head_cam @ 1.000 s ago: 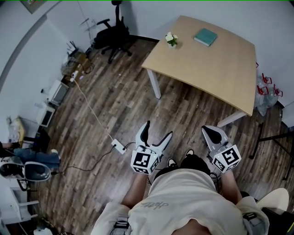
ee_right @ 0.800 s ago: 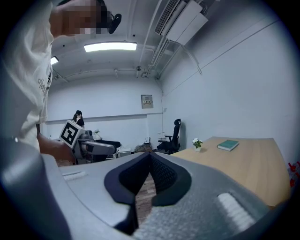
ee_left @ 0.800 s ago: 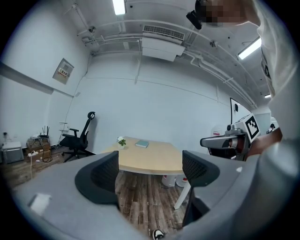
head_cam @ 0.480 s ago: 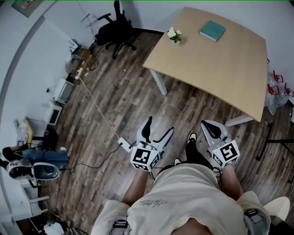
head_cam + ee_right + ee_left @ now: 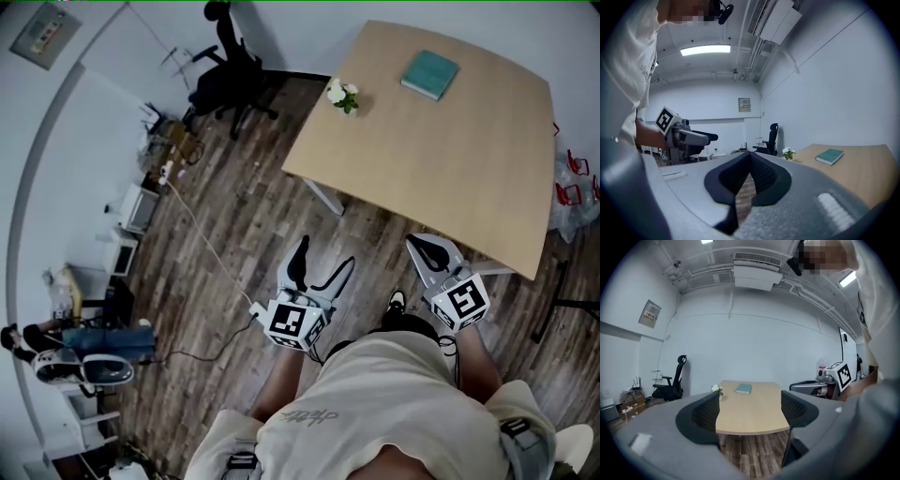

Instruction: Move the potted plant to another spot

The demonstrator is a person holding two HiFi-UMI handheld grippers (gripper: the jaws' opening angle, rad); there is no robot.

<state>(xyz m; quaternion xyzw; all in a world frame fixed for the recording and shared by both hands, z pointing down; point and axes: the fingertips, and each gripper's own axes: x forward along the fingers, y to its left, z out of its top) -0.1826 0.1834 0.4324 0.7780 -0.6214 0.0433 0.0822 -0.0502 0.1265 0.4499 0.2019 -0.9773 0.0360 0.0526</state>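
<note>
Left gripper [image 5: 323, 258]: jaws spread wide and have just been closing a little. Nothing is between them. In the left gripper view only the worktop [image 5: 450, 169] and the wood floor [image 5: 234, 225] show through the gap. It is held roughly level, over the floor, short of the worktop's near edge.

Right gripper [image 5: 422, 248]: jaws pressed together at the tips, pinching nothing. In the right gripper view a narrow slit below the tips shows only floor. Its tips are near the worktop's near edge and not touching it.

Potted plant [image 5: 343, 96]: small, with white flowers, upright on the worktop near the far left corner and close to the left edge. It is well apart from both grippers and neither touches it.

Teal book [image 5: 429, 75]: lies flat on the worktop to the right of the plant, apart from it.

Black office chair [image 5: 230, 70]: on the floor beyond the worktop's left side, by the wall.

Marker cubes on both grippers face up toward the head camera. The person's forearms are visible behind them.
</note>
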